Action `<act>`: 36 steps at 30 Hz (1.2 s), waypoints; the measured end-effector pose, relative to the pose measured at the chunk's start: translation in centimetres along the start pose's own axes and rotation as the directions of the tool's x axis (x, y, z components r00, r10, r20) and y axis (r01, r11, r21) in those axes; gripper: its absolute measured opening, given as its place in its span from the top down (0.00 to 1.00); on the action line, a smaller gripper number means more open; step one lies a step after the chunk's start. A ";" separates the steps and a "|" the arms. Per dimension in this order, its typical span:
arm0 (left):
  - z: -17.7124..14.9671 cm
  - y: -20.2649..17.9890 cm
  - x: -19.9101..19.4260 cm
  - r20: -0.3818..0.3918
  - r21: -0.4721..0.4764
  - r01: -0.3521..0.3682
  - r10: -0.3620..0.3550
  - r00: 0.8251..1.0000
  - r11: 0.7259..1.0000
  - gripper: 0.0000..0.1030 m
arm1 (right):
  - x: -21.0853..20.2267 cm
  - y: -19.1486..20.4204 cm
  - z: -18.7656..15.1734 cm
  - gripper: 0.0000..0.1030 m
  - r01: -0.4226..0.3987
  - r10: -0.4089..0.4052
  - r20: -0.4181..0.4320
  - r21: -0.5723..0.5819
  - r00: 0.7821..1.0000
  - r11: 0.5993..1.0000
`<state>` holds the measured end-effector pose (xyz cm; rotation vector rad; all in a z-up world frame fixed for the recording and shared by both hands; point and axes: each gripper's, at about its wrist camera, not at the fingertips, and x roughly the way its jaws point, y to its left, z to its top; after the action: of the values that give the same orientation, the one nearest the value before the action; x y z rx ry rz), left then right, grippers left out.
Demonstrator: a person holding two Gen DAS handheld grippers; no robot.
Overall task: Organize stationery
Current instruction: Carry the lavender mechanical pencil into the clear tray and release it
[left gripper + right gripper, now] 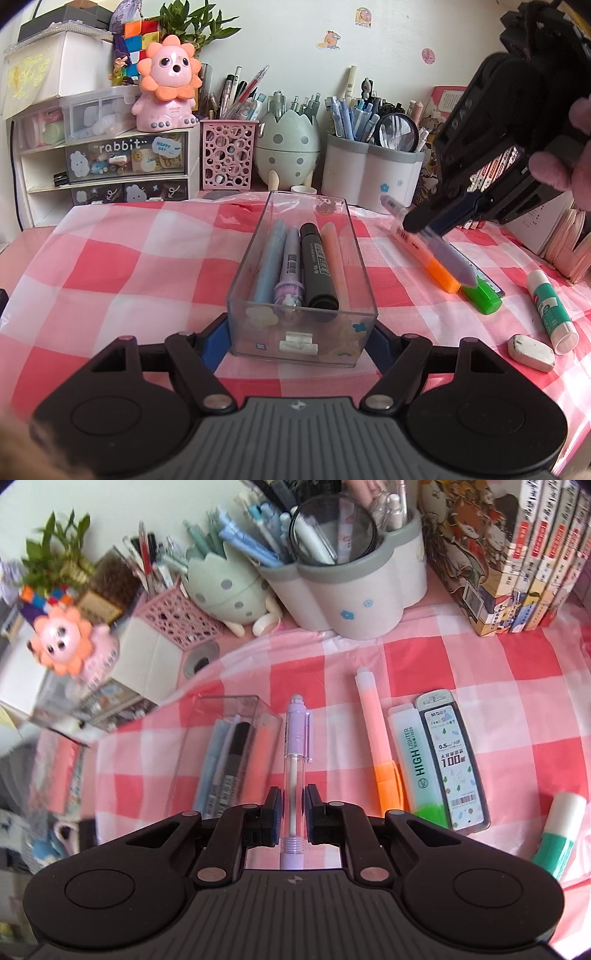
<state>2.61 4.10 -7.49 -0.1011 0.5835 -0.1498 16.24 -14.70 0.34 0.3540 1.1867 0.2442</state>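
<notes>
Purple pen between right gripper jaws.

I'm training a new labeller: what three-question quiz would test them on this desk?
1. True or false: the right claw holds a lilac pen.
2. How many pens lie in the clear box?
3. What does the left claw grip: A) eraser, B) clear box, C) glue stick?

Key: 1 true; 2 four; 3 B.
</notes>
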 end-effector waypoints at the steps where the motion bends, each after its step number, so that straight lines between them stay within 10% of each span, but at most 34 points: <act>1: 0.0 0.0 0.0 0.000 0.000 0.000 0.000 1.000 1.000 0.52 | -0.2 0.0 0.0 0.90 -0.020 0.020 0.005 0.022 1.000 1.000; 15: 0.0 0.0 0.0 0.000 0.000 0.000 0.000 1.000 1.000 0.52 | 1.1 3.0 0.0 0.90 -0.183 0.184 0.007 0.153 0.983 0.971; 36: 0.0 0.0 0.0 0.000 0.000 0.000 0.000 1.000 1.000 0.52 | 5.9 5.7 0.7 0.84 -0.128 0.136 -0.031 0.191 0.990 0.973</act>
<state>2.61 4.10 -7.50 -0.1009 0.5838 -0.1500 18.96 -7.40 -2.24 0.5981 1.2351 0.2565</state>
